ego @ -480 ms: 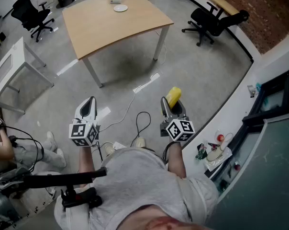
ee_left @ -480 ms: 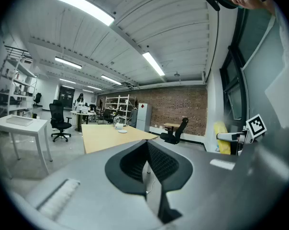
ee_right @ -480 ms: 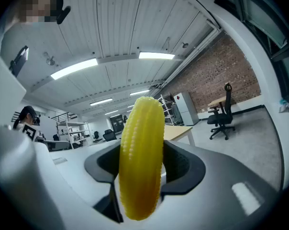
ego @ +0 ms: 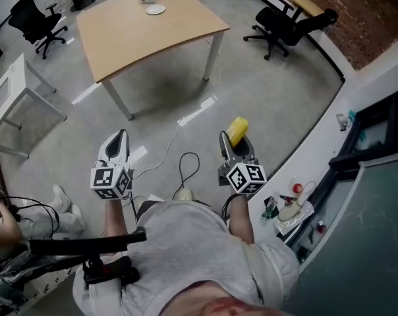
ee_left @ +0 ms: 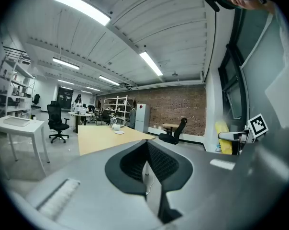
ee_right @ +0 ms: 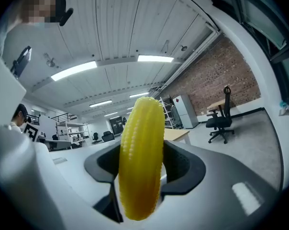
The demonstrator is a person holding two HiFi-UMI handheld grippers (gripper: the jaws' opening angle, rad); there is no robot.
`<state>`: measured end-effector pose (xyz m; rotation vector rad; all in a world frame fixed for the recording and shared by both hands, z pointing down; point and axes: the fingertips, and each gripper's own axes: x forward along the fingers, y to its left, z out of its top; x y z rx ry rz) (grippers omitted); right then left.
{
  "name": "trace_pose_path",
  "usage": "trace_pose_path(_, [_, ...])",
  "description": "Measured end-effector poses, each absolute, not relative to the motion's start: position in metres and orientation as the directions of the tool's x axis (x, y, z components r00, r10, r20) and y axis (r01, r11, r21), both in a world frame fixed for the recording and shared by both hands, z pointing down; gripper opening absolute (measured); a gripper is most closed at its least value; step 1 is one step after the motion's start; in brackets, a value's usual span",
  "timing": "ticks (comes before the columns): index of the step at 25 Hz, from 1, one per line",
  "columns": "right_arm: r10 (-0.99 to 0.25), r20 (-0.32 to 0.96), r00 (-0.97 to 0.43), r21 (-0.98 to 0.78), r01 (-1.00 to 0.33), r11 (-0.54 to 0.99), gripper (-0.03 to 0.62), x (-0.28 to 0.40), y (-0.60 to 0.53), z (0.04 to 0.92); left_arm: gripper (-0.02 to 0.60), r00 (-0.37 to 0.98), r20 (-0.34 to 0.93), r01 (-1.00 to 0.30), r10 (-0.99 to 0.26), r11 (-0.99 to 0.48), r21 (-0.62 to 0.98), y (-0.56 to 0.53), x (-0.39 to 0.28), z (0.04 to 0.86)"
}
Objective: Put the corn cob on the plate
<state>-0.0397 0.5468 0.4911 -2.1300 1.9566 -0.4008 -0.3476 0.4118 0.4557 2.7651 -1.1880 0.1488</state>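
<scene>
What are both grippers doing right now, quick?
Left gripper: shut, with nothing in it.
Right gripper: shut on the corn cob.

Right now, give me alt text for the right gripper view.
A yellow corn cob stands upright, clamped between the jaws of the right hand-held gripper, filling the view's centre. Behind it are a brick wall and a black office chair.

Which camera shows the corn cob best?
Right gripper view: the corn cob stands large and upright between the right gripper's jaws. Head view shows only its yellow end; left gripper view, a small distant yellow strip.
</scene>
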Motion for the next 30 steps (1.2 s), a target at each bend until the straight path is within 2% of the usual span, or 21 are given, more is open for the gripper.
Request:
trace_pose_path(11, [-0.998, 0.061, -0.007, -0.344, -0.939, -0.014, 0.242, -0.001, 0.547, 0.497, 0.02, 0.633, 0.132, -0.772, -0.763, -0.635, 0.035, 0.419, -0.315, 0.441])
trace_pose_path(19, [-0.996, 0.085, 0.004, -0.375, -0.926, -0.036, 0.242, 0.008, 0.501, 0.505, 0.019, 0.66, 0.184, -0.743, -0.729, -0.669, 0.019, 0.363, -0.289, 0.446])
trace_pose_path(30, [-0.992, 0.121, 0.036, -0.357, -0.931, -0.077, 0.242, 0.069, 0.456, 0.52, 0.02, 0.675, 0.206, -0.728, -0.709, -0.685, 0.027, 0.296, -0.228, 0.465])
